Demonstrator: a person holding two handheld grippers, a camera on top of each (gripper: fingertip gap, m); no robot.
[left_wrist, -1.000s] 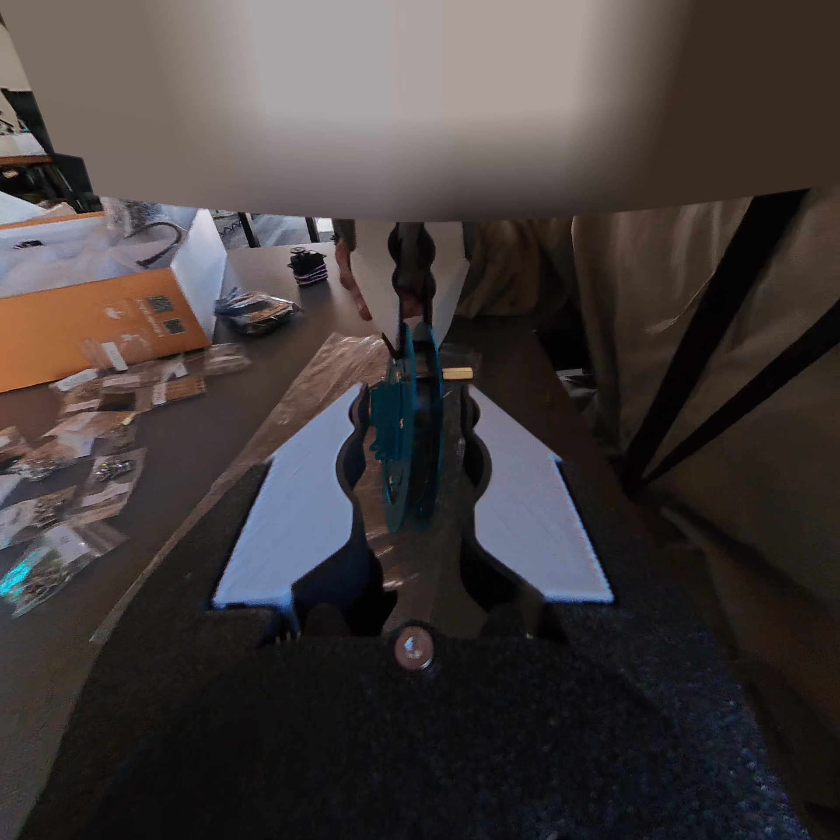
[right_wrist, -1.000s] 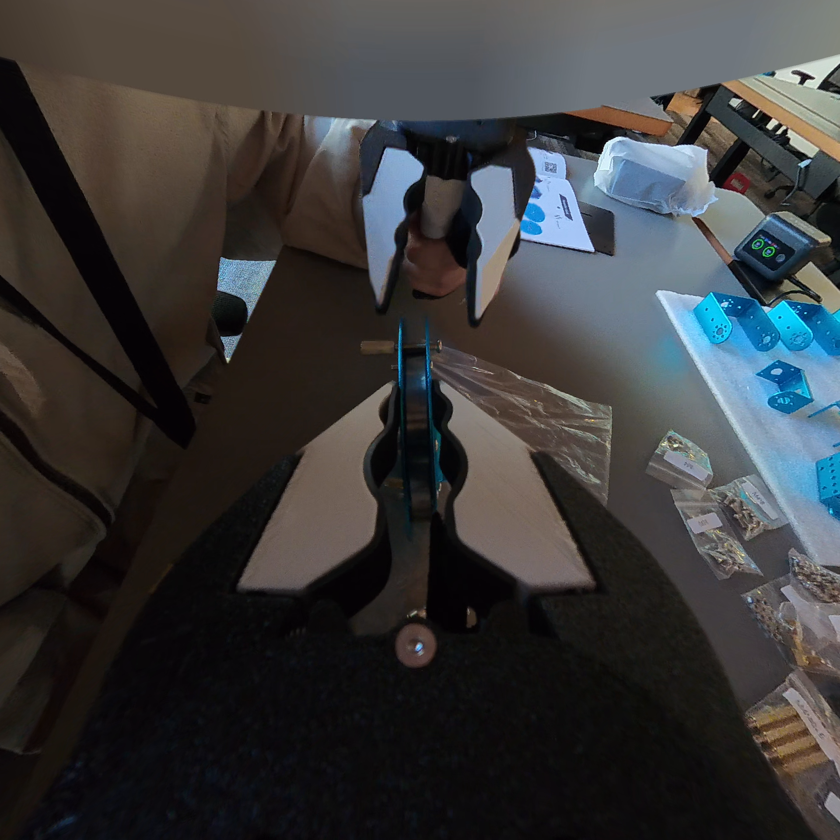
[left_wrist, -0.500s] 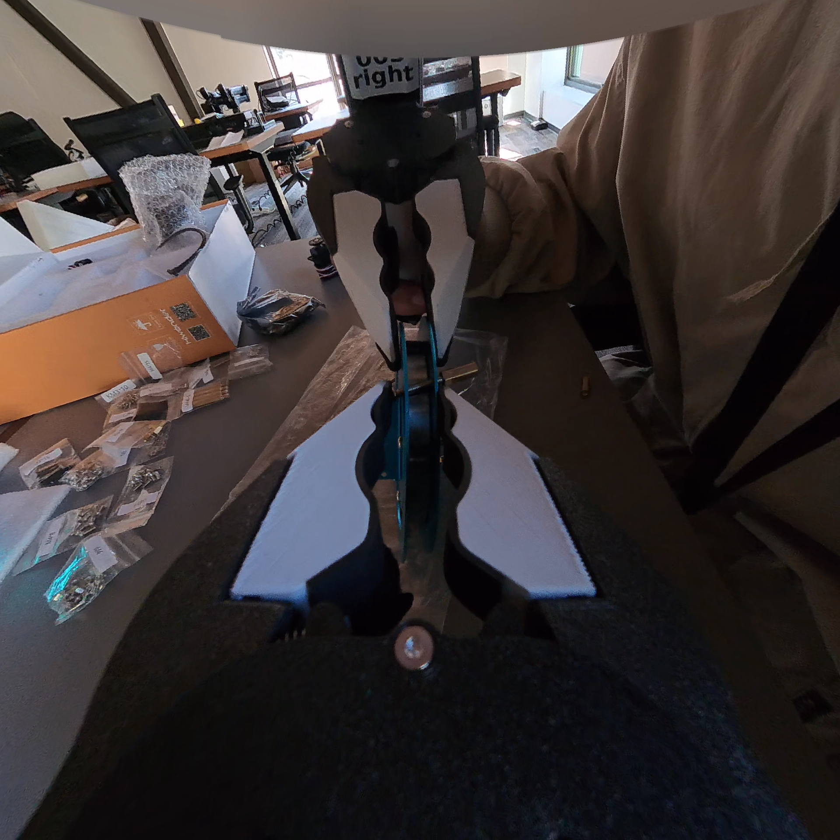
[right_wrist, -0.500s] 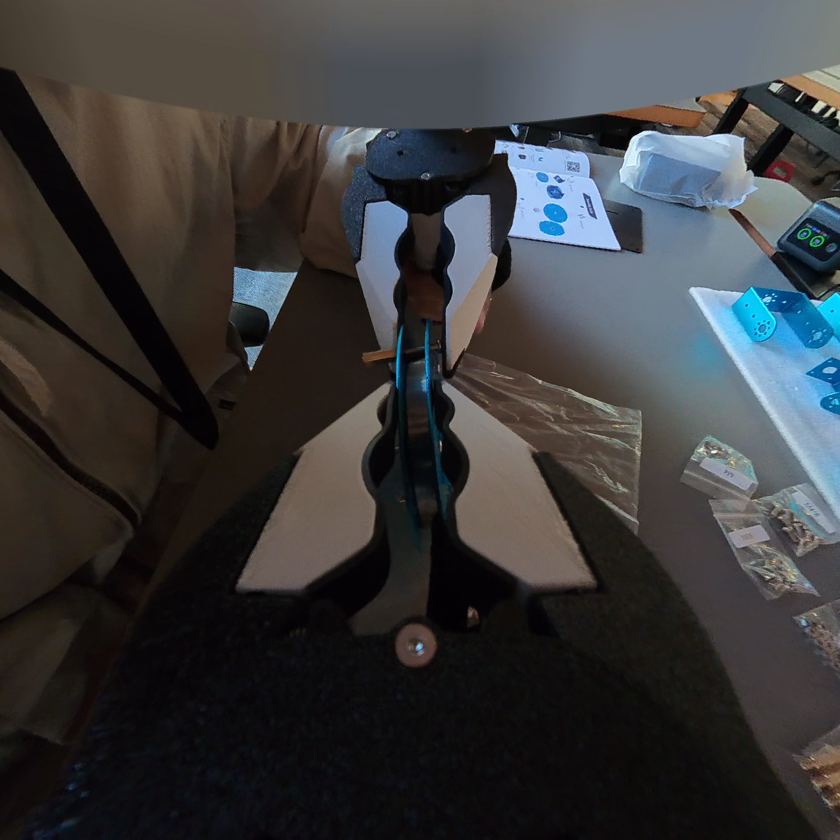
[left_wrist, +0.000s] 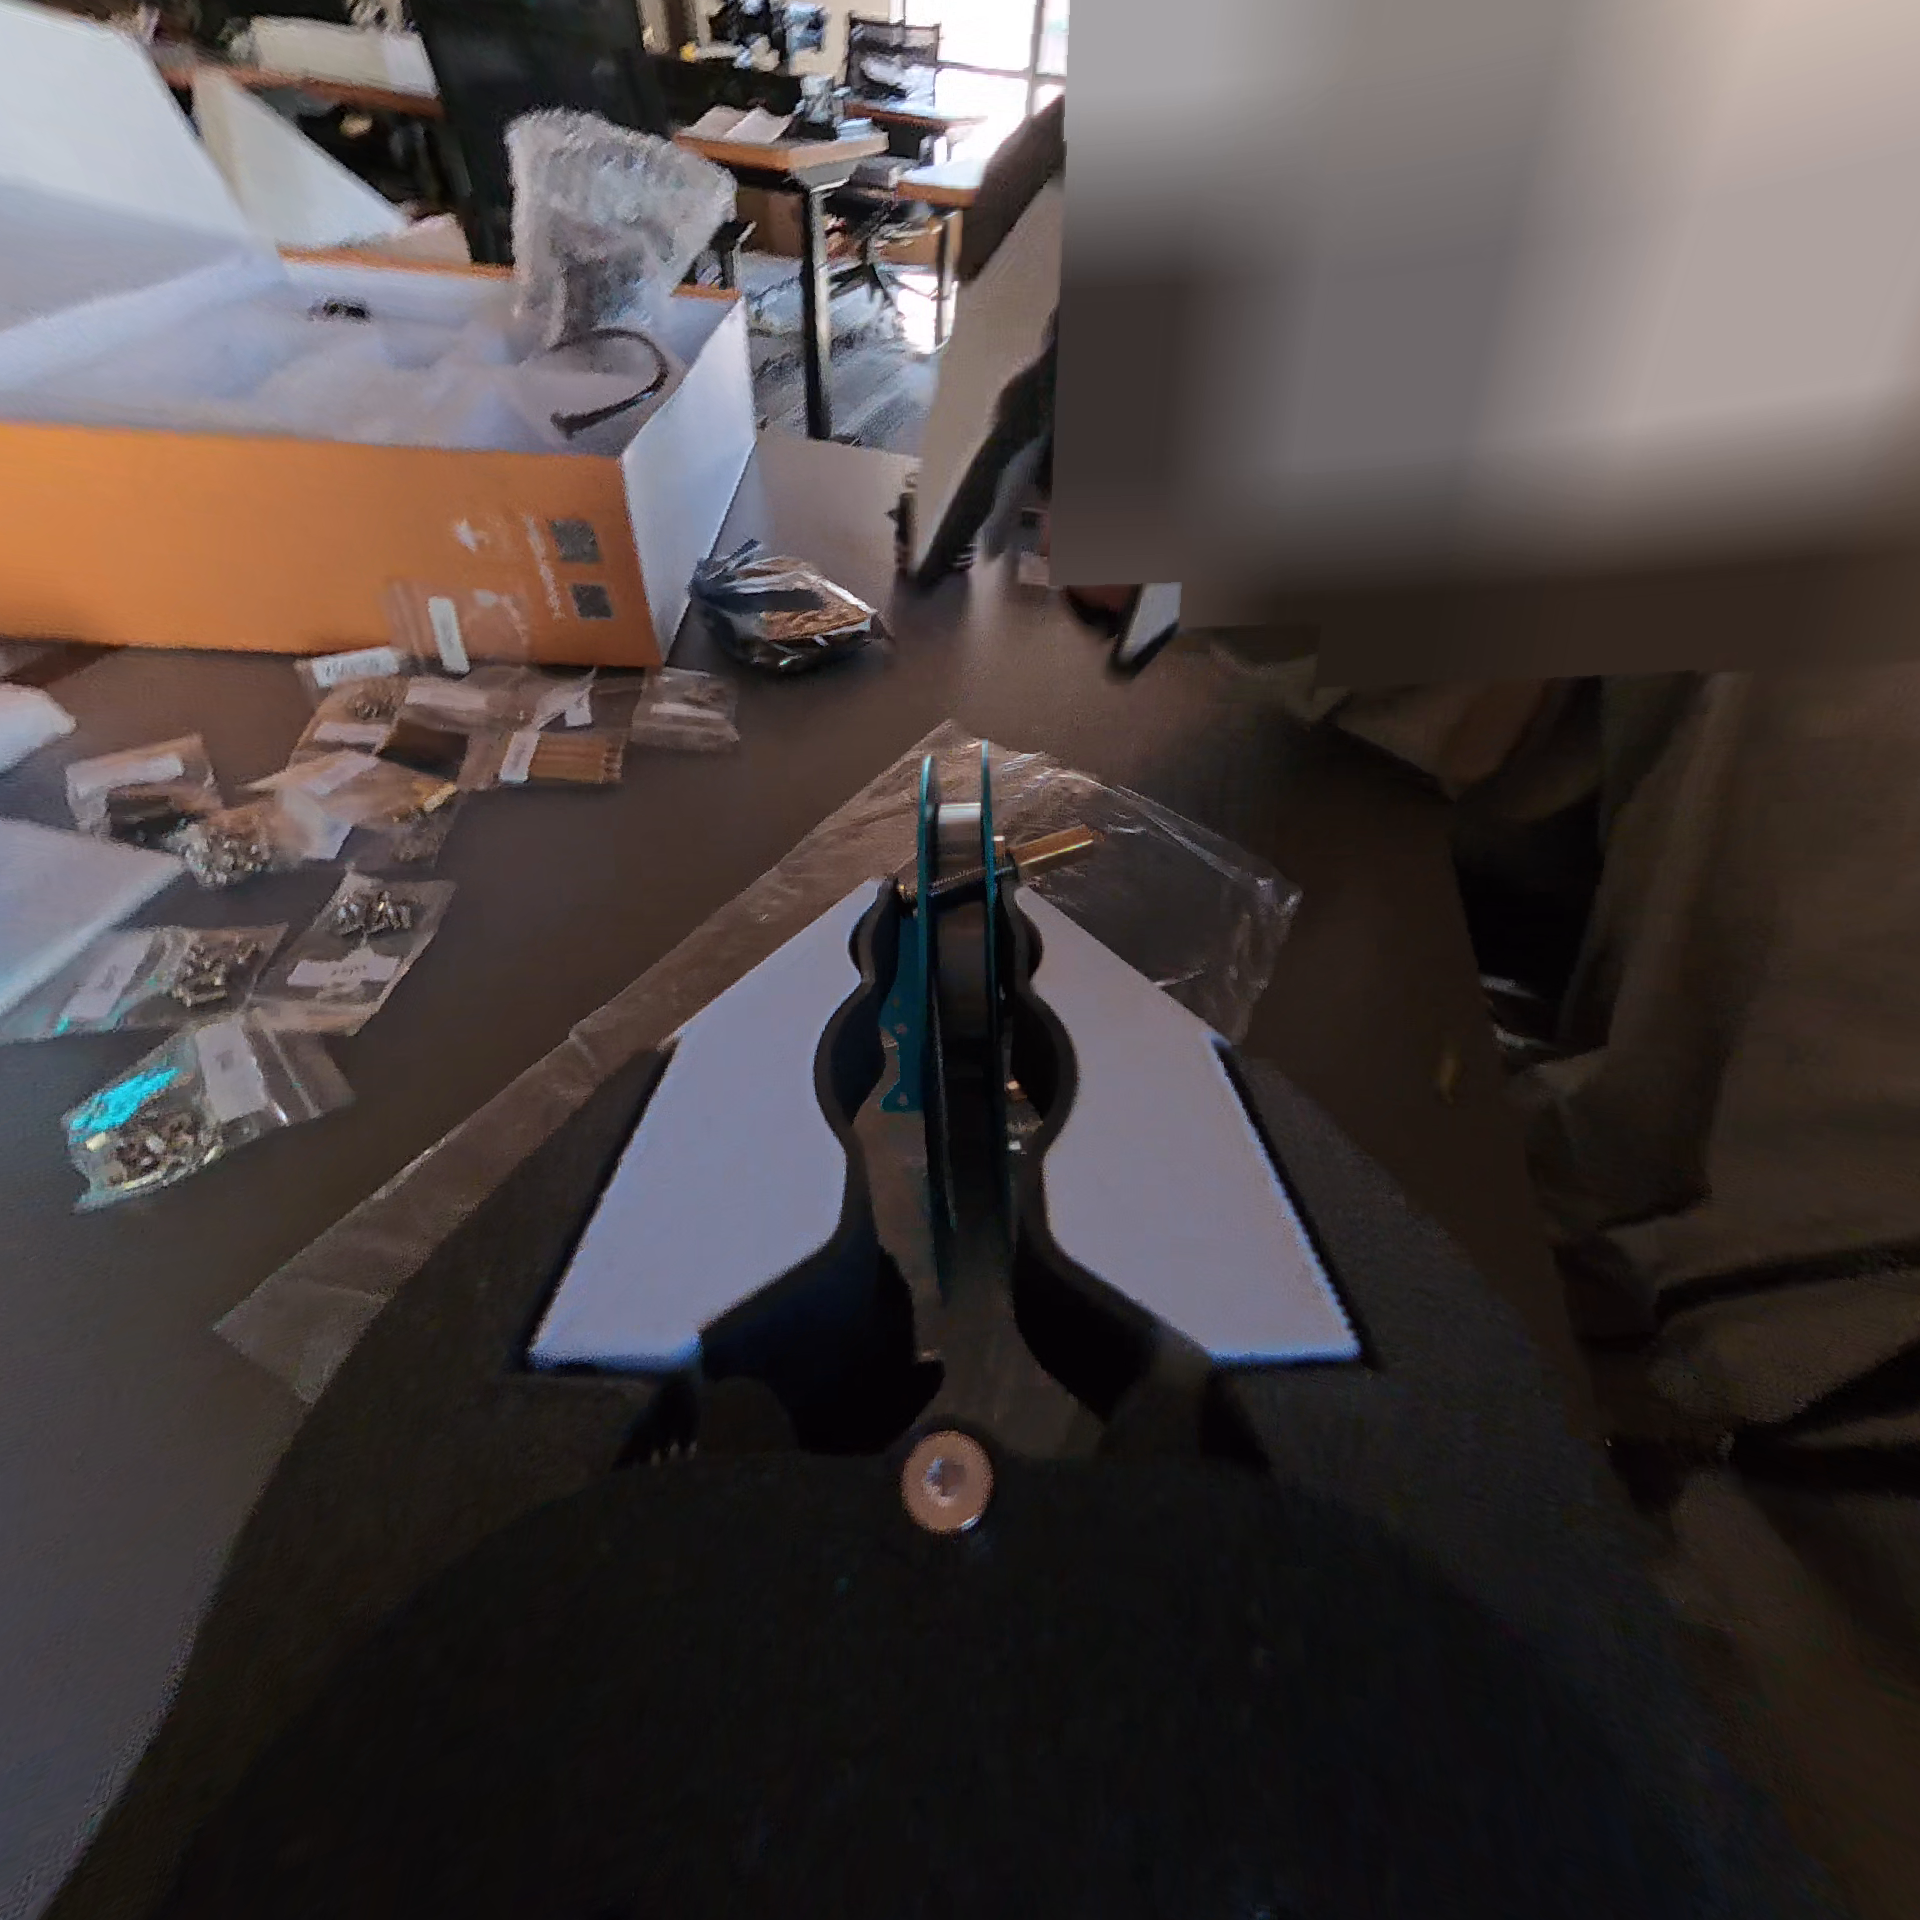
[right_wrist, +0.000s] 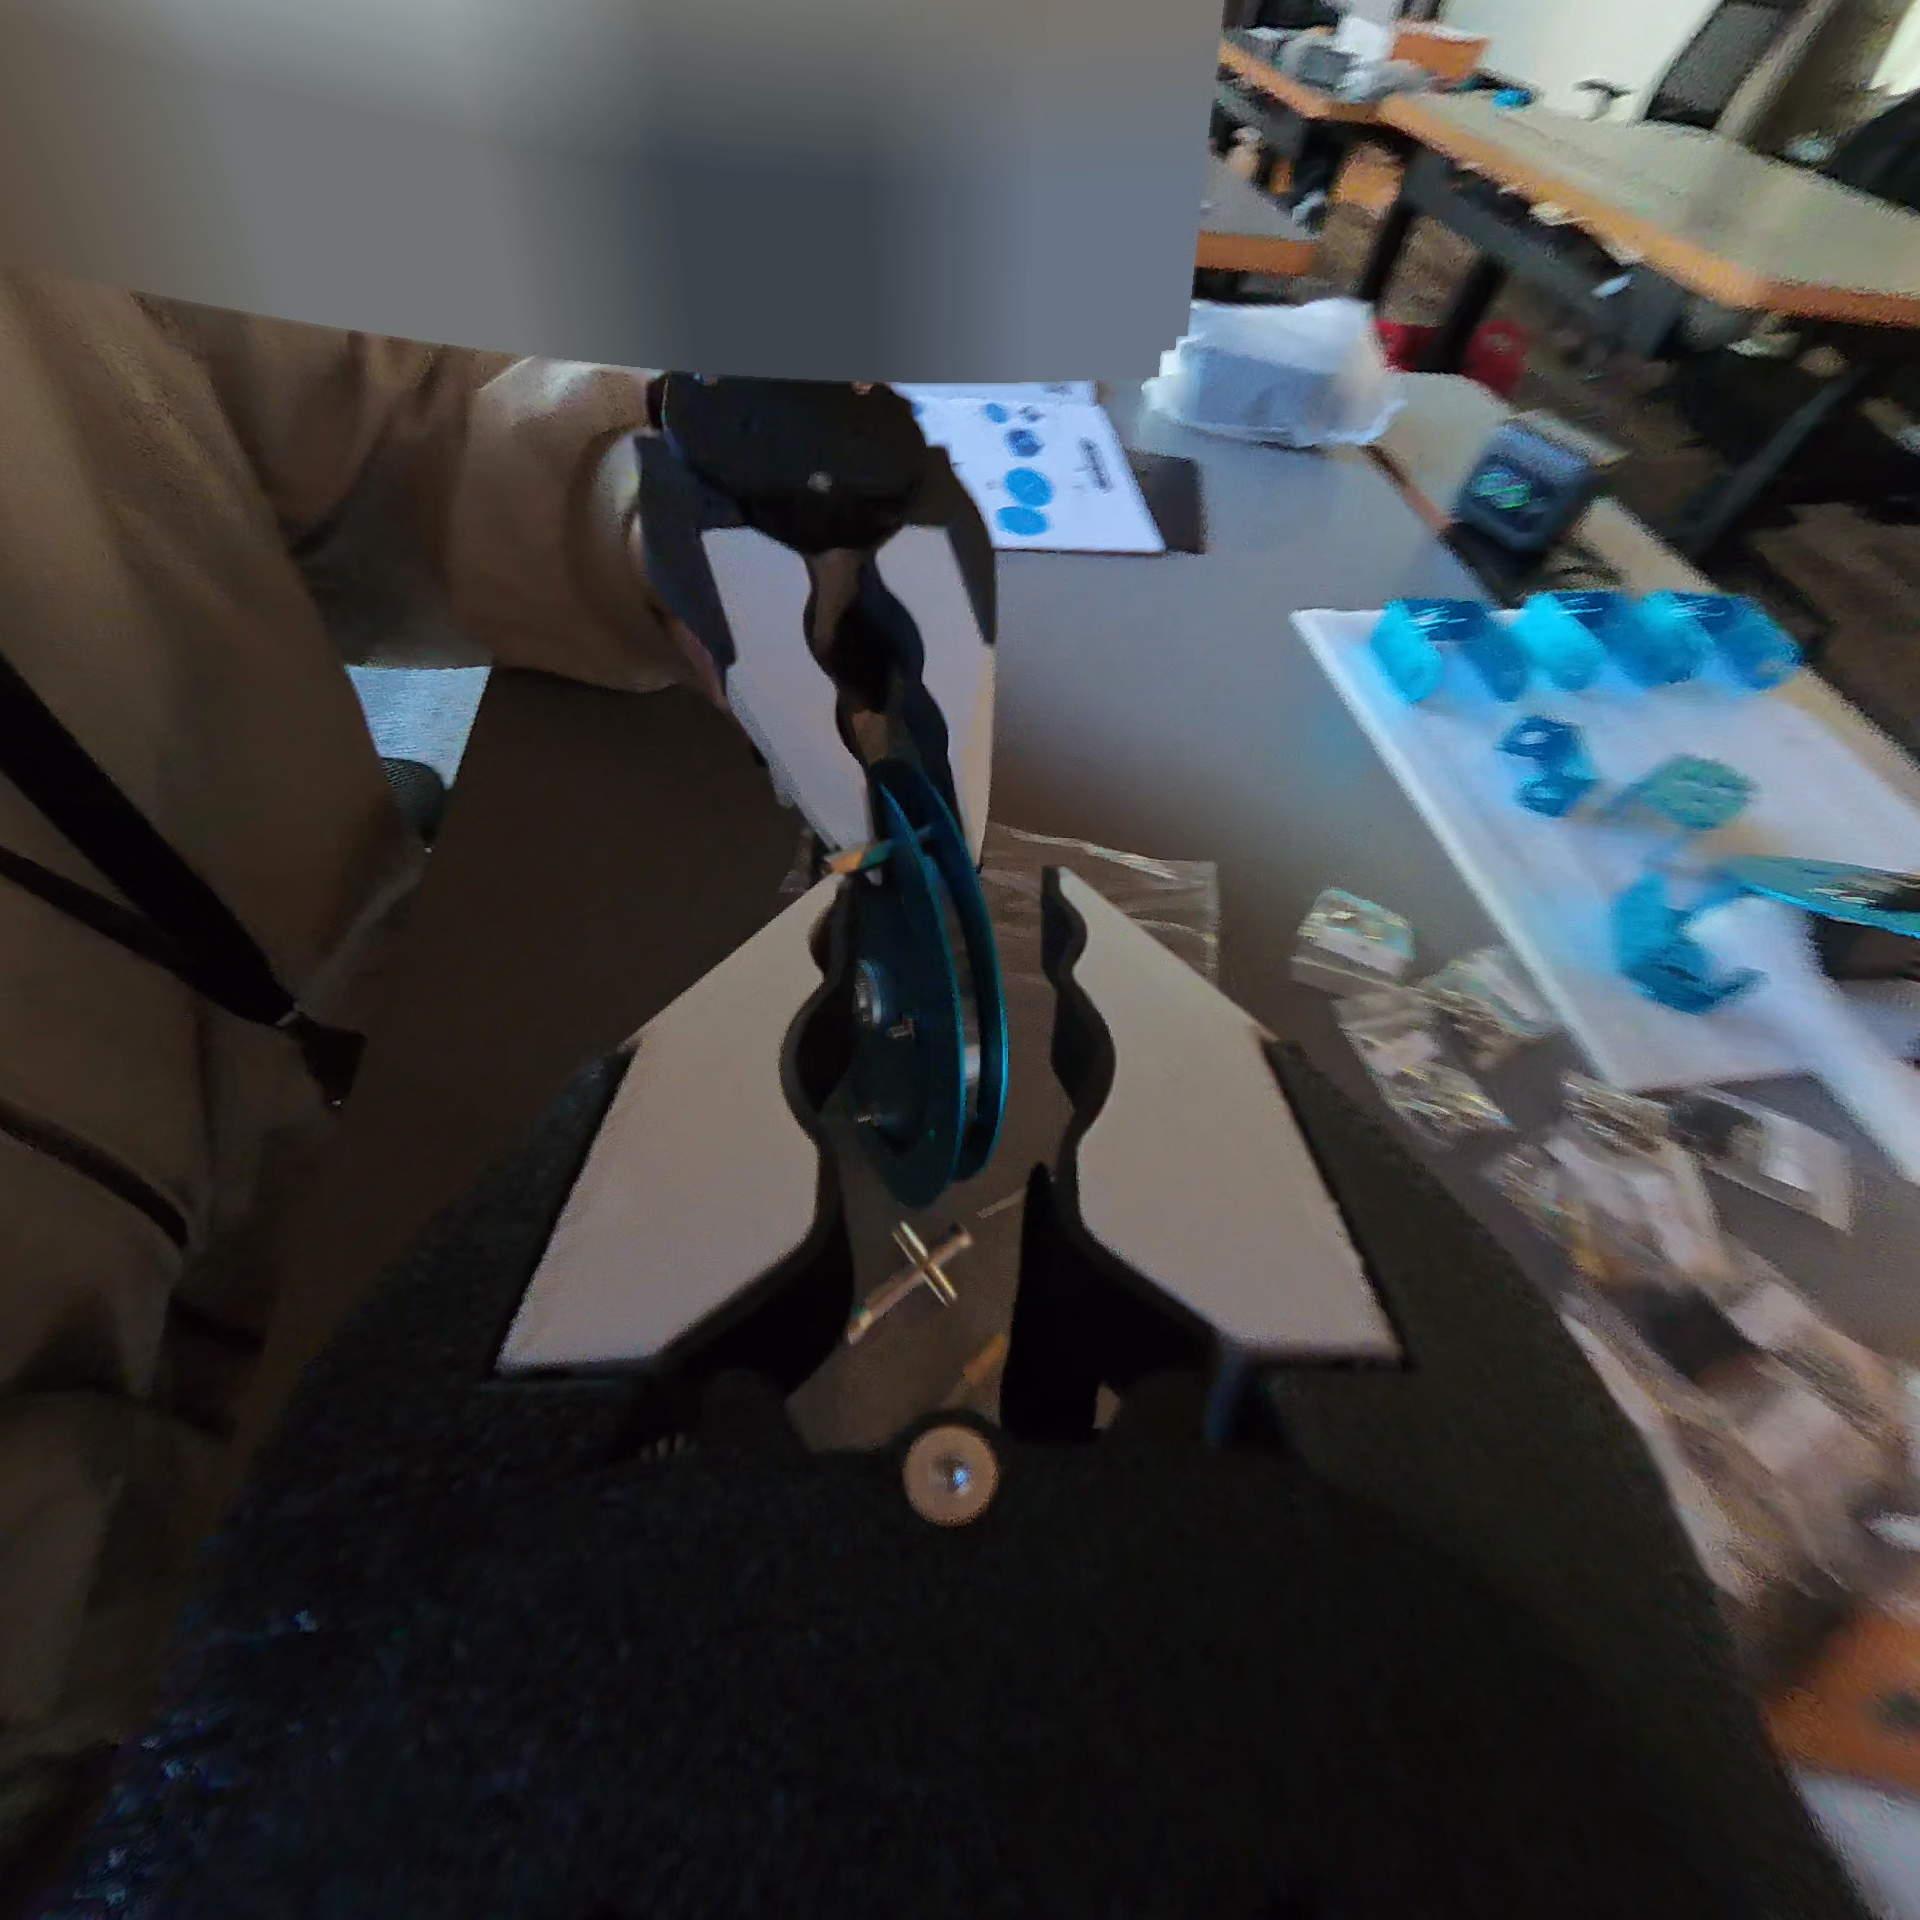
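Blue disc pair (left_wrist: 954, 997) sits edge-on between the left gripper (left_wrist: 951, 904) fingers, clamped, brass standoff (left_wrist: 1049, 847) sticking out to its right. Right gripper (right_wrist: 940, 894) is spread wide, discs in its gap, untouched. Clear bag (left_wrist: 1143, 883) underneath on table (left_wrist: 623, 852).

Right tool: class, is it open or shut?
Open. The right tool has its fingers spread, a clear gap beside the blue wheel, which the left tool grips.
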